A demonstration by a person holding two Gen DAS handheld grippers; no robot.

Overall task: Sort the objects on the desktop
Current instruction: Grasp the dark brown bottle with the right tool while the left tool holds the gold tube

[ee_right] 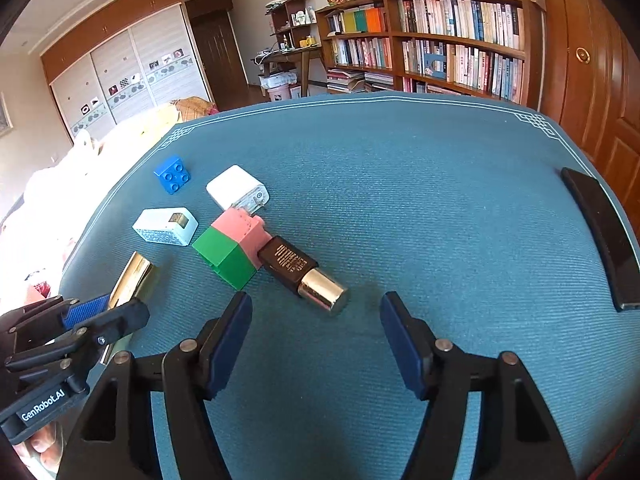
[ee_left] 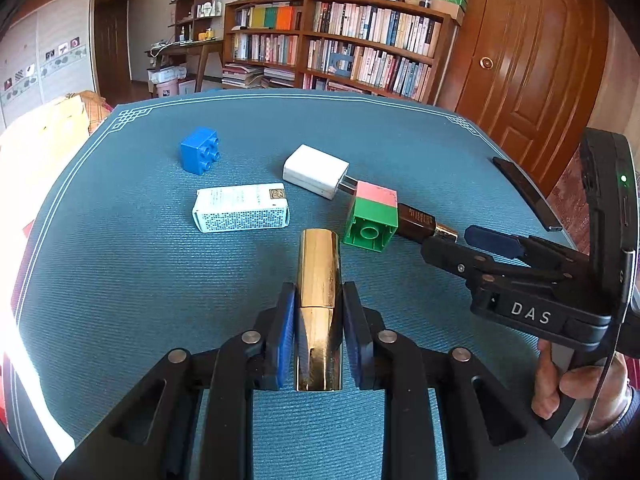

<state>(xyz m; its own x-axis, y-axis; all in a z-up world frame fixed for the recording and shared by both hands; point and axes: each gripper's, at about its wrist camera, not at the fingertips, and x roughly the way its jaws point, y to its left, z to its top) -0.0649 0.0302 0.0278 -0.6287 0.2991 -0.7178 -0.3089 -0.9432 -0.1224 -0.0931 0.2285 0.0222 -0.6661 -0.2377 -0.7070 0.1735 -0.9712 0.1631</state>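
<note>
My left gripper (ee_left: 319,294) is shut on a shiny gold tube (ee_left: 320,276), which sticks out forward between the blue pads. The same tube (ee_right: 134,278) and left gripper (ee_right: 105,312) show at the lower left of the right wrist view. A brown lipstick with a gold end (ee_right: 304,272) lies on the blue mat (ee_right: 420,208), touching a green-and-pink brick (ee_right: 232,248). My right gripper (ee_right: 315,305) is open, its tips either side of the lipstick's gold end without touching it. In the left wrist view the right gripper (ee_left: 464,242) sits just behind that lipstick (ee_left: 418,222).
On the mat's left lie a blue brick (ee_left: 199,151), a white charger (ee_left: 316,170) and a white patterned box (ee_left: 241,207). A flat black device (ee_right: 600,232) rests near the right edge. A bookcase (ee_left: 340,40) and a wooden door (ee_left: 532,60) stand behind the table.
</note>
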